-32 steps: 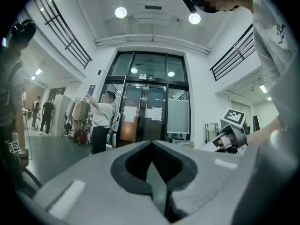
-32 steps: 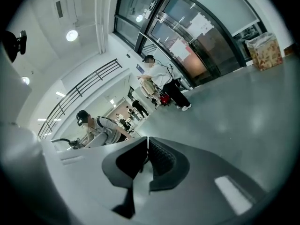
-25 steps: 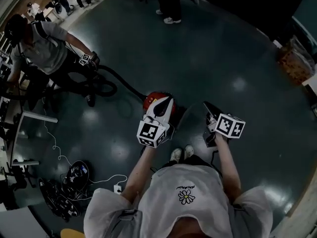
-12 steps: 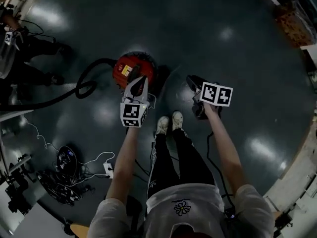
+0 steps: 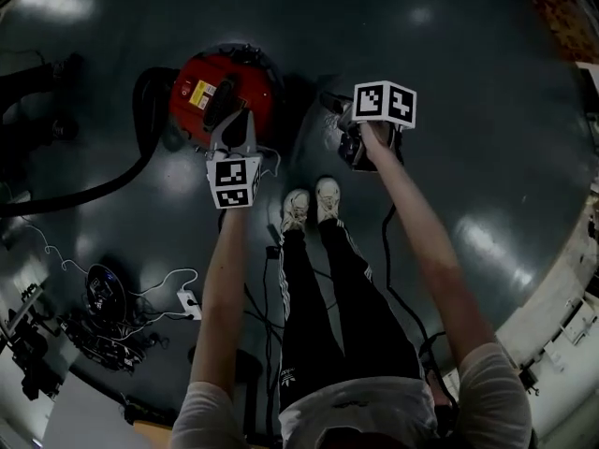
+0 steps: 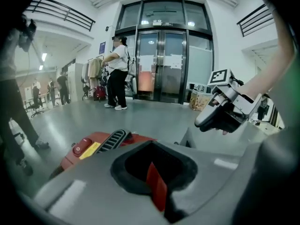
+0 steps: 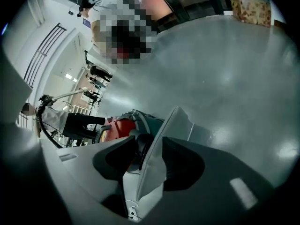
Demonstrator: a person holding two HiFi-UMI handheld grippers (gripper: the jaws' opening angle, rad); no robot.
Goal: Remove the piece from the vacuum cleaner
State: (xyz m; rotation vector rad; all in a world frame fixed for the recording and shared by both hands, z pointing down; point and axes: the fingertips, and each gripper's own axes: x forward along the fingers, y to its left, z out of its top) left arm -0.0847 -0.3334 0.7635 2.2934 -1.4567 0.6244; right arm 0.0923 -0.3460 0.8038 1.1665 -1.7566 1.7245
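- Vacuum cleaner (image 5: 239, 78), red and round, stands on the dark floor (image 5: 421, 45) just ahead of the person's shoes (image 5: 311, 204) and to their left. Its black hose (image 5: 145, 110) trails away leftward across the floor.
- A black ribbed grille (image 6: 115, 139) lies on its red top beside a yellow label (image 6: 93, 149).
- Left gripper (image 5: 241, 118) is over the cleaner's near rim, jaws drawn together on nothing.
- Right gripper (image 6: 210, 123) hangs beside the cleaner, apart from it. Its jaws have just been opening and stand wide, gripping nothing.

head: steeply down over floor (image 5: 449, 82) | gripper views: low, near-level, close | shared: red vacuum cleaner (image 5: 220, 87)
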